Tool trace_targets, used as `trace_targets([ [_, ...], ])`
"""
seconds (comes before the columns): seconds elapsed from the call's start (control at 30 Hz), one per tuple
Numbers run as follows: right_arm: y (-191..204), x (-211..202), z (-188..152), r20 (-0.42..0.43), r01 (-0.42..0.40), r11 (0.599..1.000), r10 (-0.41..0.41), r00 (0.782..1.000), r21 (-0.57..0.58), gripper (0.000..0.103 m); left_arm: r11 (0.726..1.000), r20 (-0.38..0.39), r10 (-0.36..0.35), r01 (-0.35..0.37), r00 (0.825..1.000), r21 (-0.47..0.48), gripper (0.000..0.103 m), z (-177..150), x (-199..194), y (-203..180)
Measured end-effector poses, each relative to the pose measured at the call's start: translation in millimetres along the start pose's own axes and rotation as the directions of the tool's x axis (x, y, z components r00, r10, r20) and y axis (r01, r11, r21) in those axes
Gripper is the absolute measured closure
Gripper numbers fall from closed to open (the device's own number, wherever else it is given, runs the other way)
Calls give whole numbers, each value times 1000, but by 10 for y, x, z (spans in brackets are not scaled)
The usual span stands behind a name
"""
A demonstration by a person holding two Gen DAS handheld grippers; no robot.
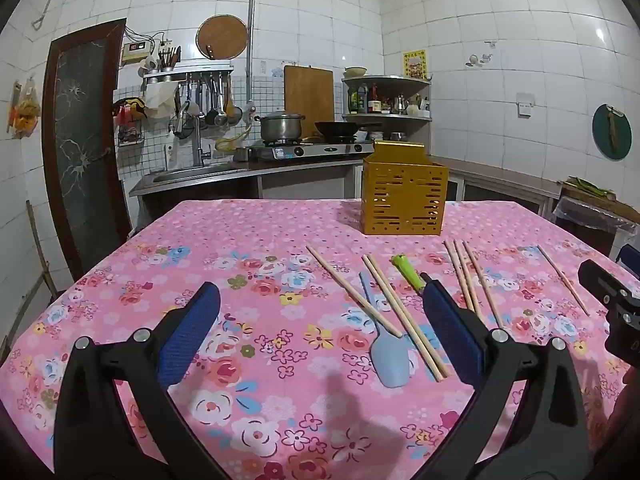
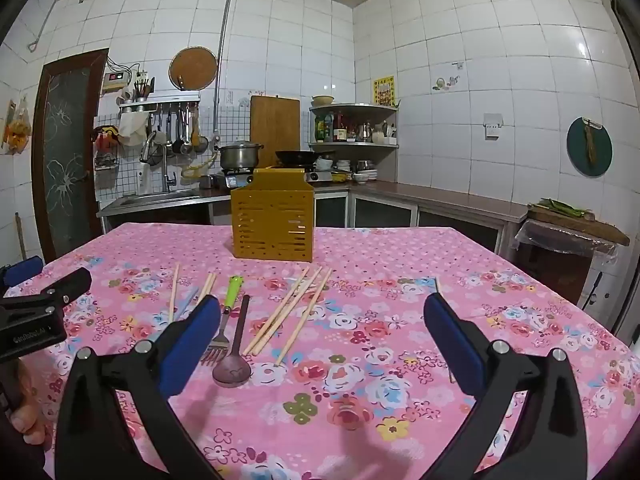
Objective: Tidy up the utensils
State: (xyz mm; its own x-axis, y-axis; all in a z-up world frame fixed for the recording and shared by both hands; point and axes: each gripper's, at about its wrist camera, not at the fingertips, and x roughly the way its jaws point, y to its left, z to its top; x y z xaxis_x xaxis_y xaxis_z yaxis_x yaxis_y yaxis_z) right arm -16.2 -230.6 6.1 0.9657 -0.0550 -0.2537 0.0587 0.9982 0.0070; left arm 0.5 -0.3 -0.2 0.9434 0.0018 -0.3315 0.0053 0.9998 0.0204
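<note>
A yellow slotted utensil holder (image 1: 404,196) (image 2: 273,220) stands at the far side of the pink floral table. Before it lie loose wooden chopsticks (image 1: 404,316) (image 2: 288,312), a light blue spatula (image 1: 386,344), a green-handled fork (image 2: 224,320) (image 1: 408,274) and a dark brown spoon (image 2: 236,348). My left gripper (image 1: 320,328) is open and empty above the cloth, left of the spatula. My right gripper (image 2: 320,336) is open and empty, with the fork and spoon by its left finger. One lone chopstick (image 1: 564,280) lies to the right.
The table wears a pink flowered cloth (image 1: 248,264) (image 2: 360,392). Behind it run a kitchen counter with sink (image 1: 200,174), a stove with pot (image 1: 280,126) and wok, and a corner shelf (image 2: 352,128). A dark door (image 1: 80,152) is at left.
</note>
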Motion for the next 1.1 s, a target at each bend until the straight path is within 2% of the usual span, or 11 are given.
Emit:
trace_targets([
  [1.1,-42,23,17,4,5,1000,-5,1000,-2,4,1000,11,4,-4,1000,5,5,14,6,-70],
])
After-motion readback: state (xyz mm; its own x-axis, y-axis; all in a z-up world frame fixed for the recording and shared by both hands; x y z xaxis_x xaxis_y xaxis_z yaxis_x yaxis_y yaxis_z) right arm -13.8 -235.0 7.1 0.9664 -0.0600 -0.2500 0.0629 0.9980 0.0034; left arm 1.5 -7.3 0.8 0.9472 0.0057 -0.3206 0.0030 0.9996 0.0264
